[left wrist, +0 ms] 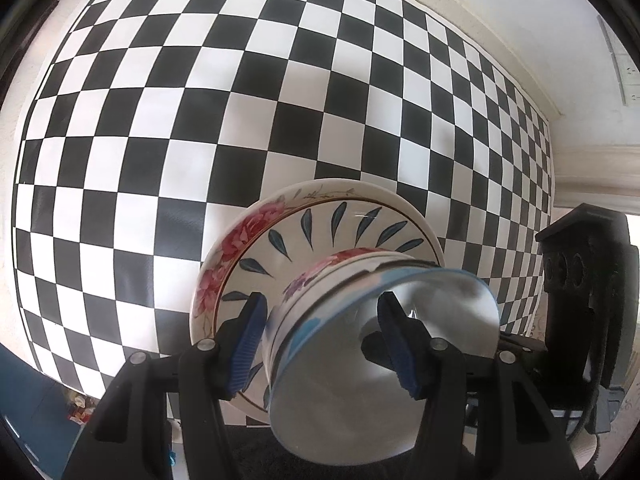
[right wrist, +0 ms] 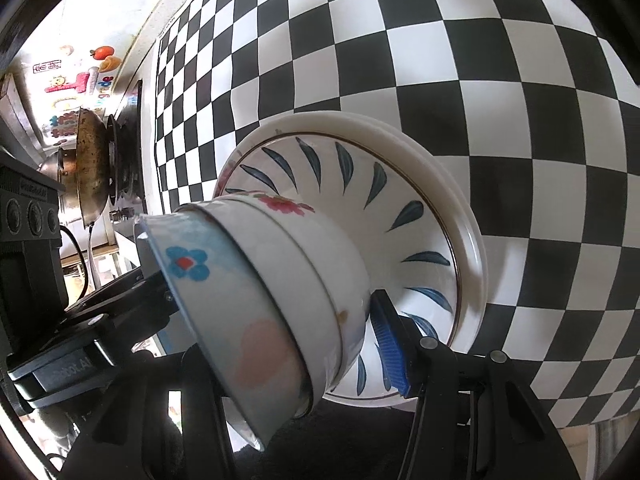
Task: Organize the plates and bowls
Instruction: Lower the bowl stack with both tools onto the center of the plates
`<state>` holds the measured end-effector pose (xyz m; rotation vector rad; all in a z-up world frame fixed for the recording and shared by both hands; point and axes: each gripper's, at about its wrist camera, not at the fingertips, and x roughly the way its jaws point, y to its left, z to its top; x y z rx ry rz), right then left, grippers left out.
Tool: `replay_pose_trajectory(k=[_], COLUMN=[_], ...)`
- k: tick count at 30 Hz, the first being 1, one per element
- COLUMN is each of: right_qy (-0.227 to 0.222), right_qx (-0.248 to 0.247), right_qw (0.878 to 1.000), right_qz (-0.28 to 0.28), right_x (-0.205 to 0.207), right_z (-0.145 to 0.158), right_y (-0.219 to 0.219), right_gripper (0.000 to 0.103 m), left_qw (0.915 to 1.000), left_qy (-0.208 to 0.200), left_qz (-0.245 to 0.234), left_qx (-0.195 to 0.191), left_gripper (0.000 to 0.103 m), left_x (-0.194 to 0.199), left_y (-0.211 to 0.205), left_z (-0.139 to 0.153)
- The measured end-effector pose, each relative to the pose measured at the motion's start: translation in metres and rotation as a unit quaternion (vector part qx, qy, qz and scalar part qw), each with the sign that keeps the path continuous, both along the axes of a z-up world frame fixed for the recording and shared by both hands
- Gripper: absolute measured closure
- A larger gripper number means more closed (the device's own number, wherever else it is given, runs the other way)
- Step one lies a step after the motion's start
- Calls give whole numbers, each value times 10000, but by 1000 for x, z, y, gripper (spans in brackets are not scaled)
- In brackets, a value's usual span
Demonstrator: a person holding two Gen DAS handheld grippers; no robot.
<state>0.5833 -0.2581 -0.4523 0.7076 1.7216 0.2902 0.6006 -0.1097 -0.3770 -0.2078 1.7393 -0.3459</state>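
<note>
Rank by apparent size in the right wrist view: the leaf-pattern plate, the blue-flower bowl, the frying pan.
1. Leaf-pattern plate, largest.
2. Blue-flower bowl, smaller; it sits nearest the camera, so its look is inflated.
3. Frying pan, smallest, but it is far off and edge-on, so true size is unsure.

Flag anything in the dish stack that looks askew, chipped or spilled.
No chips or spills show. The top bowl with the blue flower sits tilted in the bowl below rather than nested flush. The left gripper straddles its rim. The plates underneath look evenly stacked on the checkered surface.
</note>
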Motion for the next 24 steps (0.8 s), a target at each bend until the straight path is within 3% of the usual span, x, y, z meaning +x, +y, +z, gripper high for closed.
replay_pose_trajectory(k=[11, 15, 24], right_qy=[-271, -512, -1192], right_qx=[-166, -369, -1106], right_qw=[9995, 9980, 9867], right_qz=[17, 42, 80], right_x=[-16, -23, -46], right_z=[29, 49, 114], right_y=[-6, -8, -13], right_gripper=[48, 48, 48], left_qw=[9995, 9969, 9800], left_qy=[-317, -703, -1674], left_qz=[8, -119, -331], left_qx=[-15, 342, 1022], left_gripper=[49, 49, 47], left_x=[-10, -18, -47], left_y=[6, 7, 13], left_z=[26, 44, 86])
